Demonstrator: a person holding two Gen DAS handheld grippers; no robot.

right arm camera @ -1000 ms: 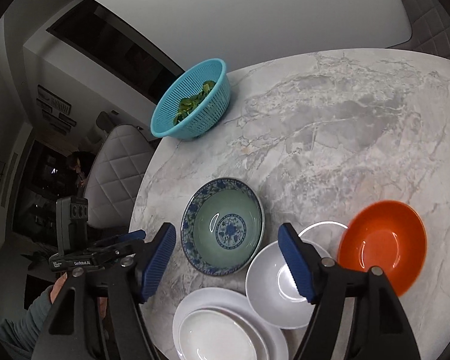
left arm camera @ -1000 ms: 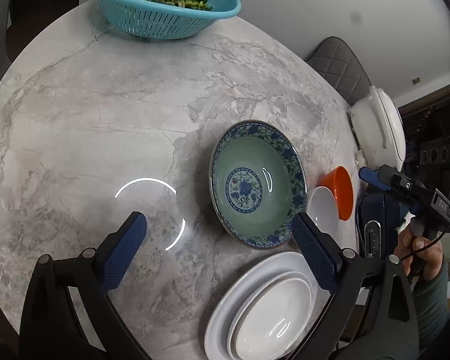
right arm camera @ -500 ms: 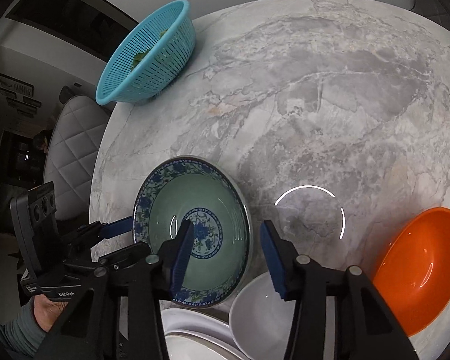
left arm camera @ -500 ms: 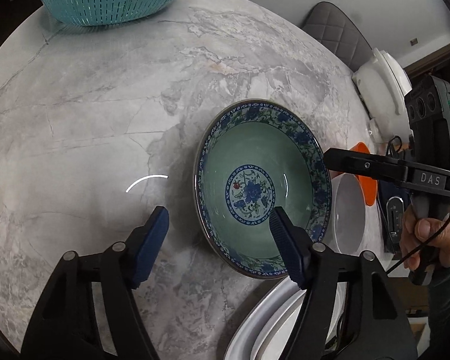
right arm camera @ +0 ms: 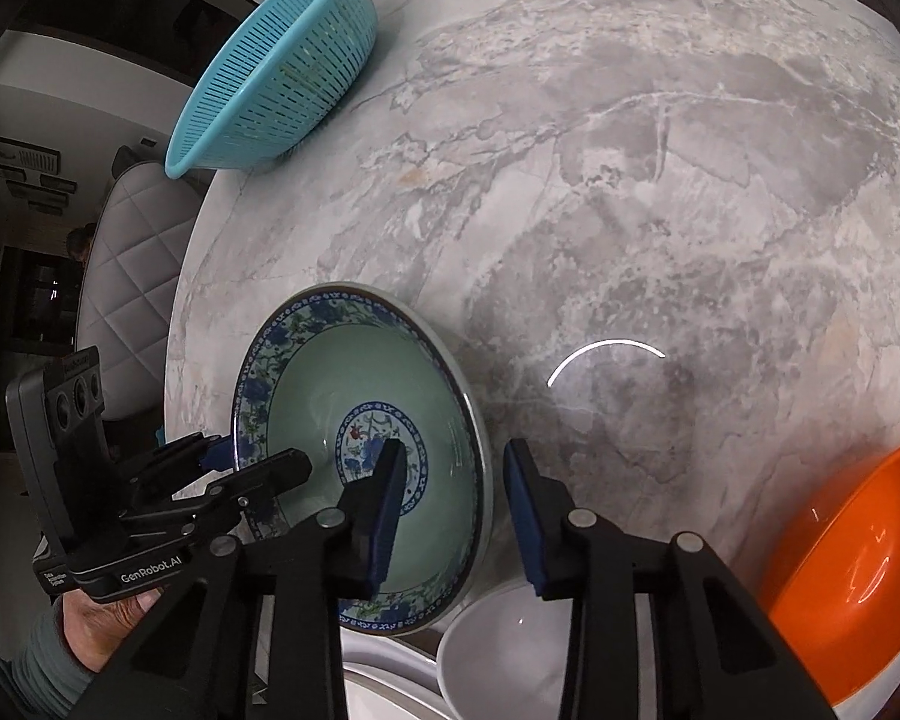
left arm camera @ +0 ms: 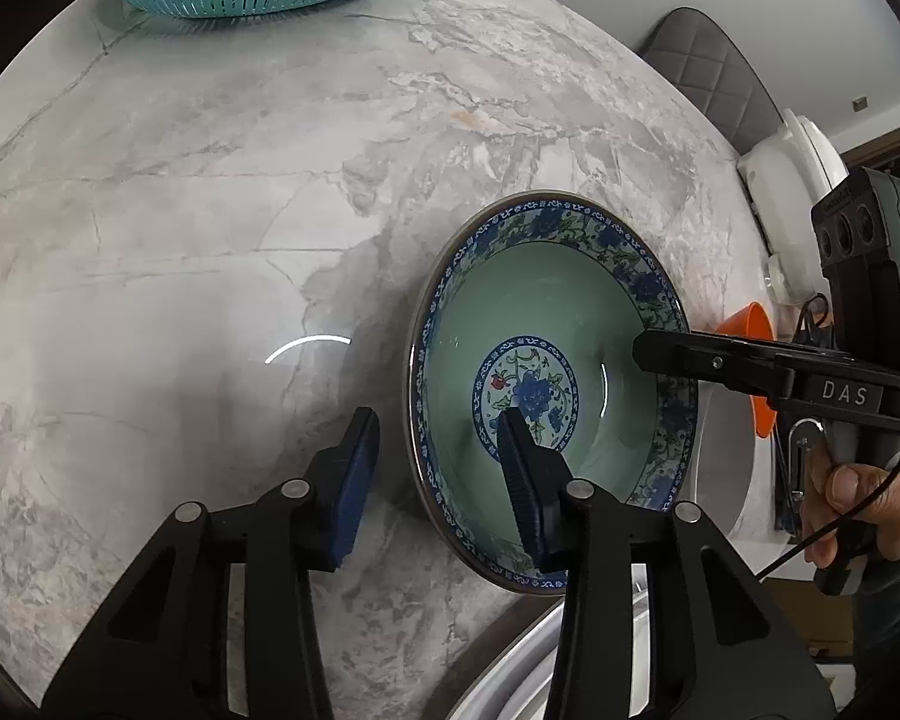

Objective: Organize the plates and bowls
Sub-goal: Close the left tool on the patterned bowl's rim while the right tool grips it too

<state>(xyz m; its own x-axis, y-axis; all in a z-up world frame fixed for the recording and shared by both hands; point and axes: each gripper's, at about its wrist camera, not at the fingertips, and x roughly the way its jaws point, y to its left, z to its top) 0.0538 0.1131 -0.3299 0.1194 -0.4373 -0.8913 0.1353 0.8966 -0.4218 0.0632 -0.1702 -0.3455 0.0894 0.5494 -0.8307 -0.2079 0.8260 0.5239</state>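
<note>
A green bowl (left arm camera: pixel 540 300) with a blue flowered rim sits on the marble table (left arm camera: pixel 210 210). My left gripper (left arm camera: pixel 439 420) straddles its left rim, one finger outside and the other inside. Its jaws are closing and the pads stand clear of the rim. In the right wrist view the same bowl (right arm camera: pixel 354 372) has my right gripper (right arm camera: pixel 453 450) over its right rim, one finger inside, the other outside. These jaws are closing too, with a gap still at the rim. The left wrist view shows one right finger (left arm camera: pixel 678 357) reaching over the bowl's far side.
An orange bowl (right arm camera: pixel 858 570) and a white bowl (right arm camera: pixel 510 648) lie right of the green bowl. Stacked white plates (left arm camera: pixel 528 660) sit at the near edge. A teal colander (right arm camera: pixel 276 72) stands at the far side. A grey chair (left arm camera: pixel 714 72) and a white appliance (left arm camera: pixel 792 180) lie beyond the table.
Both grippers have come down onto the green bowl and their jaws have narrowed a lot. Each now straddles a side of the rim. The bowl has not shifted.
</note>
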